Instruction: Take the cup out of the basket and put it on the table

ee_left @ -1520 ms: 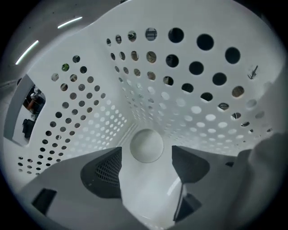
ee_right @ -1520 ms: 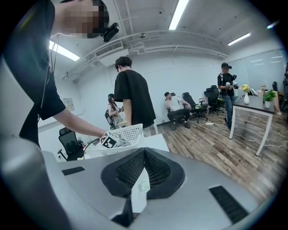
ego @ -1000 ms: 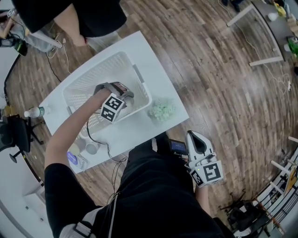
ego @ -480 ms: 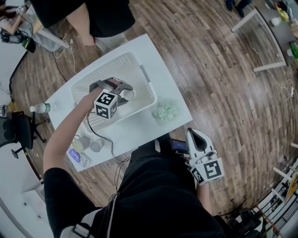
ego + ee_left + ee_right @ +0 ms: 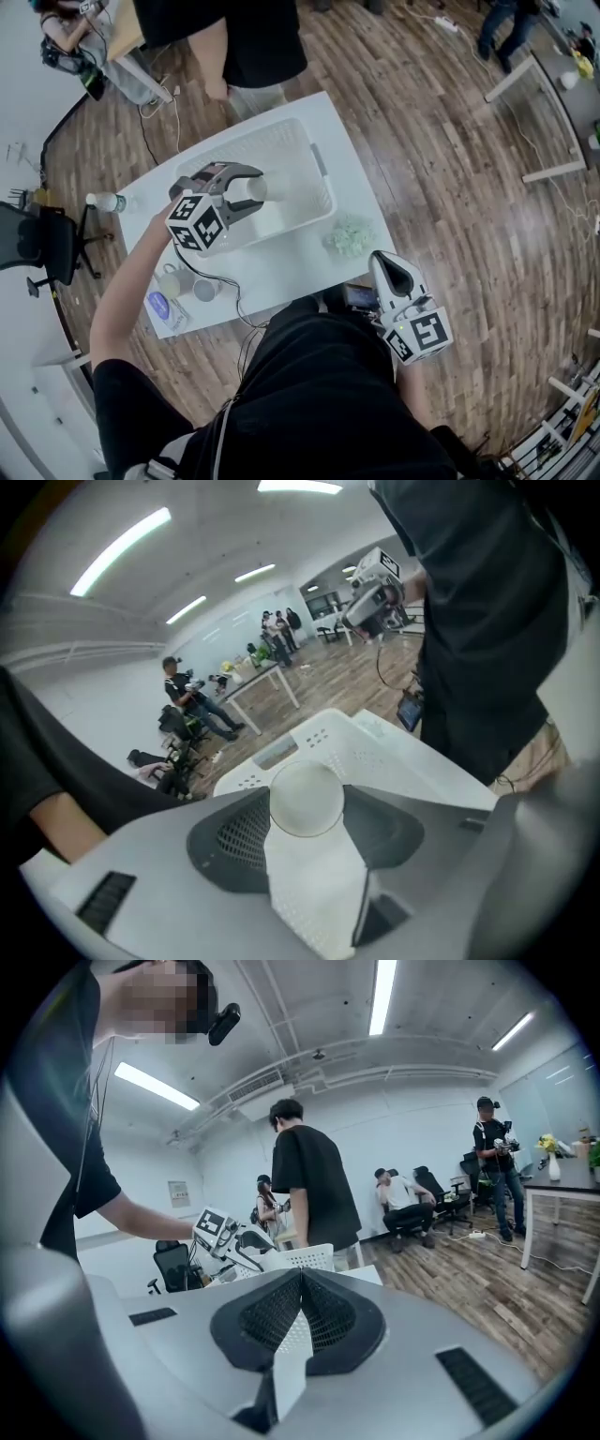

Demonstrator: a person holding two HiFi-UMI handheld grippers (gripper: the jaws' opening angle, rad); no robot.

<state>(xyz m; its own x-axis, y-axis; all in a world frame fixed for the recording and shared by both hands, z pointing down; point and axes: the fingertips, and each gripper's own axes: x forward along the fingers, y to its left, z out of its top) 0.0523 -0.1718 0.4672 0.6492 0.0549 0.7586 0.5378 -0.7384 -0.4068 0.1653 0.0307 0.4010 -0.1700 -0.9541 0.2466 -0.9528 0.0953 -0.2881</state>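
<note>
A white cup (image 5: 259, 187) lies on its side between the jaws of my left gripper (image 5: 249, 191), which is shut on it. In the head view the cup hangs over the near left part of the white mesh basket (image 5: 305, 159) on the white table (image 5: 281, 262). The left gripper view shows the cup's round end (image 5: 306, 797) gripped between the jaws, with the basket (image 5: 375, 752) beyond it. My right gripper (image 5: 386, 267) is held off the table's near edge, by my body, shut with nothing in it. In the right gripper view its jaws (image 5: 300, 1277) meet.
A pale green crumpled wad (image 5: 351, 234) lies on the table right of the basket. Two small cups (image 5: 185, 285), a blue-labelled pack (image 5: 161, 309) and a bottle (image 5: 105, 201) sit at the table's left end, with a cable. A person (image 5: 230, 42) stands at the far side.
My left gripper has lifted the cup up from inside the basket and drawn it toward the basket's near left side. The right gripper has stayed where it was.
</note>
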